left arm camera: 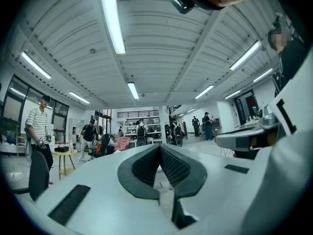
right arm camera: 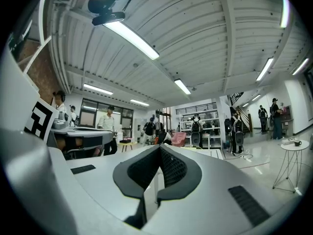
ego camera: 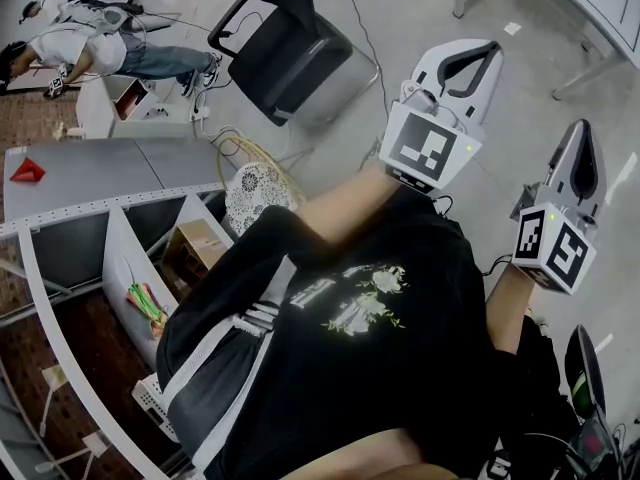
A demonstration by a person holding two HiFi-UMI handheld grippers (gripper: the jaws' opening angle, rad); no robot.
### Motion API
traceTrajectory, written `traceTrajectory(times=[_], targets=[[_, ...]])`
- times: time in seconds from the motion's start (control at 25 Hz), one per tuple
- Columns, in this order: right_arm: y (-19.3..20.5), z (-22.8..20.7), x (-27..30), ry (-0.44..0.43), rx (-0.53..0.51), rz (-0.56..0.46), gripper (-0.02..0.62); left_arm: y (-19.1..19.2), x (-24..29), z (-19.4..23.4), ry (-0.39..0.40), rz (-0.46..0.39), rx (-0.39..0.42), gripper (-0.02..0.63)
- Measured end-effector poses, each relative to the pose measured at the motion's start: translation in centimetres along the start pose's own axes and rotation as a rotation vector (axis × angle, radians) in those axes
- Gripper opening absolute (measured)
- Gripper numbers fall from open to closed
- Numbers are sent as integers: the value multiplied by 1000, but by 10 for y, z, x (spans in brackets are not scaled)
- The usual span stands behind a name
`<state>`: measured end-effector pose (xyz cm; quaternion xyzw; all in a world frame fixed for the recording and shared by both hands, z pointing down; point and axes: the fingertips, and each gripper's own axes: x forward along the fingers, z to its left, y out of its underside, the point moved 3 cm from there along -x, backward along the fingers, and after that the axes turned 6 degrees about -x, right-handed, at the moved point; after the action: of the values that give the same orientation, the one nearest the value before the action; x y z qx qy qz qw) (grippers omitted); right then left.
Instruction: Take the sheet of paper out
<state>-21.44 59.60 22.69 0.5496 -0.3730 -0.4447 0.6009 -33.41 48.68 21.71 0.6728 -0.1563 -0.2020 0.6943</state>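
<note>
grey tabletop (ego camera: 100,173): far left, only a small red triangle-ish thing (ego camera: 27,171) sits on it
white shelf unit (ego camera: 118,238): right below the tabletop, split up by slanted dividers
upper compartment: a cardboard box (ego camera: 195,248)
next compartment down: a bundle of green, red and yellow bits (ego camera: 146,305), can't tell what they are
floor (ego camera: 420,8): pale grey, a black office chair (ego camera: 290,53) stands on it, well apart from the shelf unit
</note>
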Motion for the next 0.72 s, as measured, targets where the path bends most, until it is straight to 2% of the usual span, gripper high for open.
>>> traceTrajectory(times=[0.32, 0.48, 0.72], targets=[[3, 13, 7, -44, -19, -3, 0, 1, 0, 2, -7, 7, 10, -6], [10, 13, 11, -48, 7, 0, 0, 5, 0, 7, -13, 4, 17, -6], [17, 16, 27, -59, 40, 18, 0, 10, 3, 25, -51, 50, 27, -6]])
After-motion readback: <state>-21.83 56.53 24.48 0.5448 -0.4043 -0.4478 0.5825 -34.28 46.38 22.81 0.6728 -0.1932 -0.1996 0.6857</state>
